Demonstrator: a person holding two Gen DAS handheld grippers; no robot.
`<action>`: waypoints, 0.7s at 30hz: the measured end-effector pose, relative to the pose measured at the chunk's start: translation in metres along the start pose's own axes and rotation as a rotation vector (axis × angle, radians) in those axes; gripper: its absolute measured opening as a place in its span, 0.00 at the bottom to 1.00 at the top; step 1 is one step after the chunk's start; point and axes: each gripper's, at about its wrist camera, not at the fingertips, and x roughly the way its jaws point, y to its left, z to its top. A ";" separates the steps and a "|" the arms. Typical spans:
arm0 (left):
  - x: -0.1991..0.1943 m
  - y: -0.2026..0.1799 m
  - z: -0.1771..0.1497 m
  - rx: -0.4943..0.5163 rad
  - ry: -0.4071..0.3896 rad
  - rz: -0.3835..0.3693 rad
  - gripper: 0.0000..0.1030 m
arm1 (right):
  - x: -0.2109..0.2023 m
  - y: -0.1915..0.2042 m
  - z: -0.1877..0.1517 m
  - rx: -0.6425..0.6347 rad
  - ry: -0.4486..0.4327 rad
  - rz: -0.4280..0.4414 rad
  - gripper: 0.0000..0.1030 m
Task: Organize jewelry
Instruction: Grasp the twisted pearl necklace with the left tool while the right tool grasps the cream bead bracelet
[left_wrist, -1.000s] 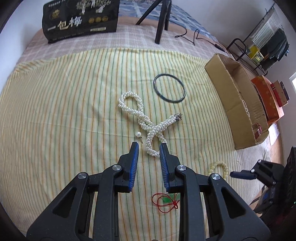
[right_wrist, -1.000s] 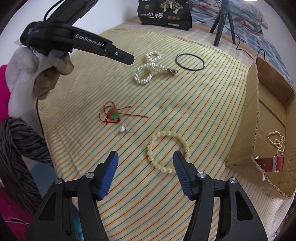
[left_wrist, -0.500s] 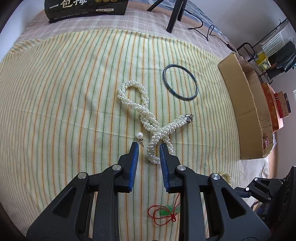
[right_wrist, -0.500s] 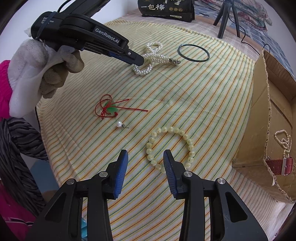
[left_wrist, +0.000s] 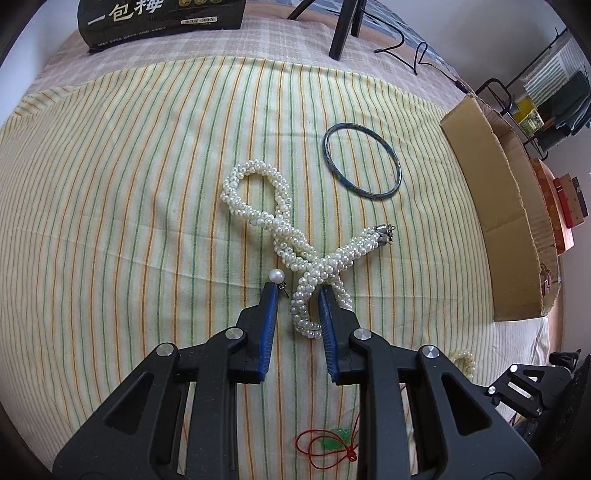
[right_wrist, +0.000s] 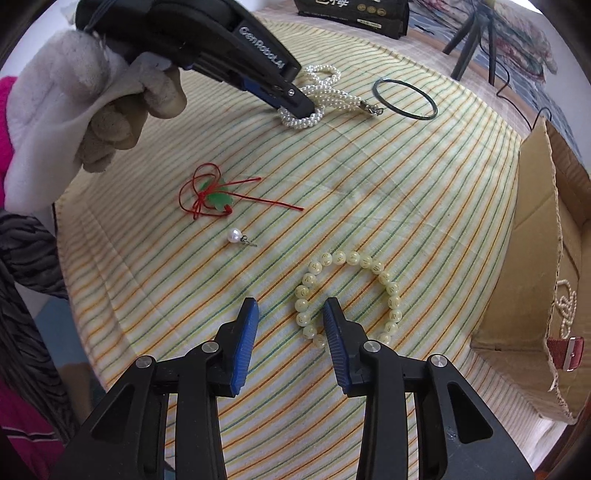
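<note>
The left claw (left_wrist: 297, 295) is straddling the near loop of the pearl rope necklace (left_wrist: 295, 236) lying on the striped bedsheet (left_wrist: 110, 184), fingers apart, not gripping. The right claw (right_wrist: 290, 314) is hovering with fingers apart, its right finger inside the cream bead bracelet (right_wrist: 347, 291). A pearl earring (left_wrist: 276, 276) is sitting at the left fingertip, post partly hidden.

My left claw (left_wrist: 295, 306) is matte black plastic with two blue ribbed pads (left_wrist: 266, 328) and round silver screws at the linkage joints. My right claw (right_wrist: 290, 325) is built the same: black arms with triangular cut-outs, blue pads, silver screws. Seen from the right wrist, the left one's body carries white "GenRobot.AI" lettering. My left hand (right_wrist: 110, 107) wears a grubby white glove (right_wrist: 55, 110) over a pink sleeve (right_wrist: 5, 110).
</note>
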 end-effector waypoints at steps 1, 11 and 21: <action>0.000 -0.002 -0.001 0.014 -0.006 0.009 0.19 | 0.000 0.002 0.001 -0.011 0.002 -0.010 0.32; -0.011 0.000 0.000 0.000 -0.030 0.003 0.06 | -0.007 0.004 0.002 -0.009 -0.013 -0.041 0.06; -0.064 -0.010 0.010 -0.019 -0.154 -0.093 0.06 | -0.046 -0.002 0.010 0.023 -0.114 -0.081 0.06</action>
